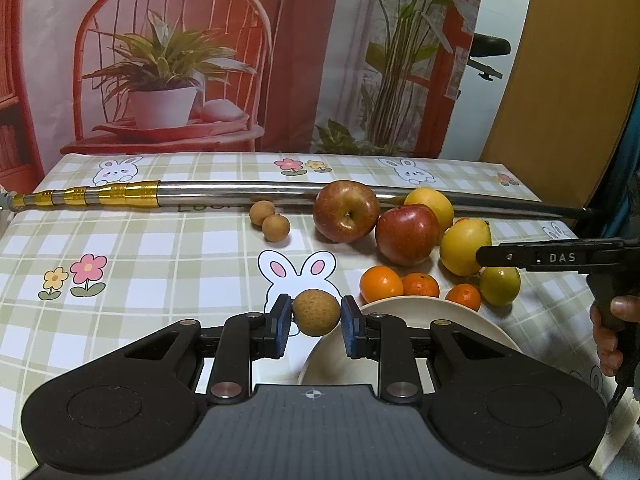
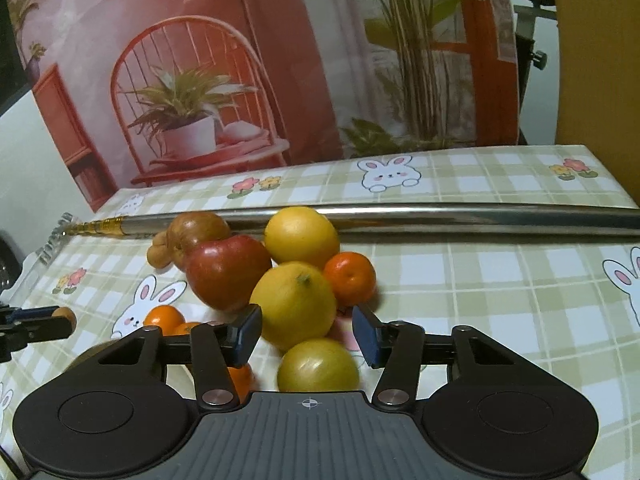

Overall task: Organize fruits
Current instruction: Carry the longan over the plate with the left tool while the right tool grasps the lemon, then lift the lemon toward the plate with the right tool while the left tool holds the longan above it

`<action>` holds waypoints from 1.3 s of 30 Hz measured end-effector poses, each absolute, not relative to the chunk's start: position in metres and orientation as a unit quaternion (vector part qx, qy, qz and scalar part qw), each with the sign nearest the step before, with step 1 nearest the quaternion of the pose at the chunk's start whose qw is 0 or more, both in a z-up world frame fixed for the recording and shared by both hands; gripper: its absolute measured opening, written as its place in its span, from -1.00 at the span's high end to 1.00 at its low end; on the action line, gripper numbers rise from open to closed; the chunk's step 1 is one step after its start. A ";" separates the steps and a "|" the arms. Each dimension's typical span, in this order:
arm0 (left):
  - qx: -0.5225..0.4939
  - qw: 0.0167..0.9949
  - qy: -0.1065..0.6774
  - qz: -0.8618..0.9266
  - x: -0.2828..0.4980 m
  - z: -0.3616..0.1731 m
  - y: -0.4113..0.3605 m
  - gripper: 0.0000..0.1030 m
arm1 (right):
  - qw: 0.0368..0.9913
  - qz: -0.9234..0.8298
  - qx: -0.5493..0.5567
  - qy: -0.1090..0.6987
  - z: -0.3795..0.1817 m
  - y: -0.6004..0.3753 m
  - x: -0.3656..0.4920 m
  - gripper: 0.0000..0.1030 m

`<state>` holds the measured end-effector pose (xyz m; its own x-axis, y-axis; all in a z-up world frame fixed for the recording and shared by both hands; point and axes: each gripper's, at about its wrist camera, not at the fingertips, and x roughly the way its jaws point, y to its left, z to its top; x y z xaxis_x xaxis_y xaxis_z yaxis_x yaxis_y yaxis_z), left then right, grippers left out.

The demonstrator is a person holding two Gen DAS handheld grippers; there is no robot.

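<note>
Left gripper (image 1: 316, 317) is clamped tight on a small brown longan (image 1: 316, 312), pads pressing both sides, held just above the near edge of the cream plate (image 1: 404, 308).

Right gripper (image 2: 307, 334) has its jaws apart w/ nothing pinched. The big yellow lemon (image 2: 294, 304) sits in the gap; left pad looks right against it, right pad clear. Can't tell if it's truly touching, view's blurry.

Left cam only: the plate, two more longans (image 1: 270, 220) by the steel pole (image 1: 240, 192), both red apples (image 1: 346, 212) side by side, three small oranges (image 1: 380, 283) along the plate's far rim, plus a hand (image 1: 608, 328) on the right tool.

Right cam only: a greenish-yellow fruit (image 2: 318, 366) just under the jaws, an orange (image 2: 350, 278) touching the lemon's right side, and a second lemon (image 2: 302, 236) behind. All on the checked bunny tablecloth (image 2: 480, 272).
</note>
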<state>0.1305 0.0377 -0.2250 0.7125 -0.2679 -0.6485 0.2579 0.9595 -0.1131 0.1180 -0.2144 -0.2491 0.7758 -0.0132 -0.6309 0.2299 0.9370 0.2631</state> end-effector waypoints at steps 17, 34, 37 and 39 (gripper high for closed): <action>-0.008 0.924 0.354 -0.147 0.125 -0.226 0.036 0.45 | 0.927 -0.061 0.156 0.335 -0.256 -0.208 0.154 0.00; -0.001 0.920 0.362 -0.153 0.113 -0.226 0.034 0.45 | 0.931 -0.066 0.163 0.321 -0.250 -0.202 0.142 0.04; 0.002 0.919 0.363 -0.154 0.109 -0.227 0.033 0.45 | 0.935 -0.066 0.161 0.310 -0.243 -0.199 0.131 0.04; 0.004 0.918 0.364 -0.155 0.106 -0.227 0.033 0.46 | 0.936 -0.064 0.163 0.305 -0.238 -0.197 0.123 0.04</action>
